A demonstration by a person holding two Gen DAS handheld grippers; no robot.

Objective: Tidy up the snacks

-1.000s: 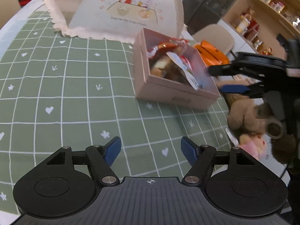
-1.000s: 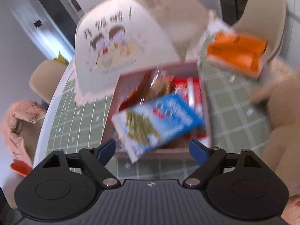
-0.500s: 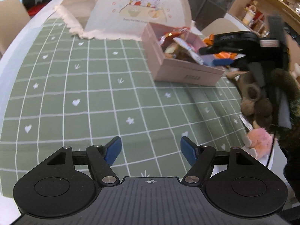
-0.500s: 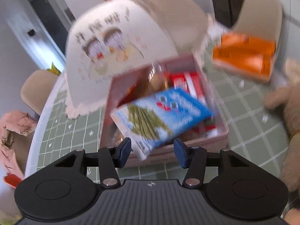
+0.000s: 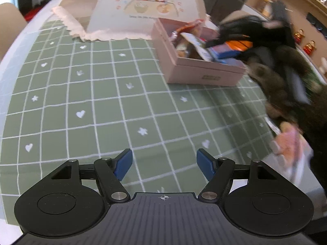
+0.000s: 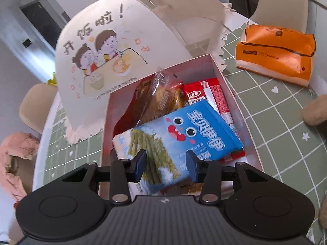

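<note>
One blue snack packet [image 6: 177,140] lies tilted on top of the other snacks in the pink box [image 6: 226,89] near the surface's far edge, between the right gripper's [image 6: 166,164] jaws, which have just been closing; whether they already pinch it I cannot tell. It looks light, crinkly and slippery, best taken by its near flat edge. The left gripper [image 5: 164,164] hangs open over bare cloth.

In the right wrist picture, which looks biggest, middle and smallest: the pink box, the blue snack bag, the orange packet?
1. pink box
2. blue snack bag, though it is nearer the camera
3. orange packet, though it is farther off
</note>
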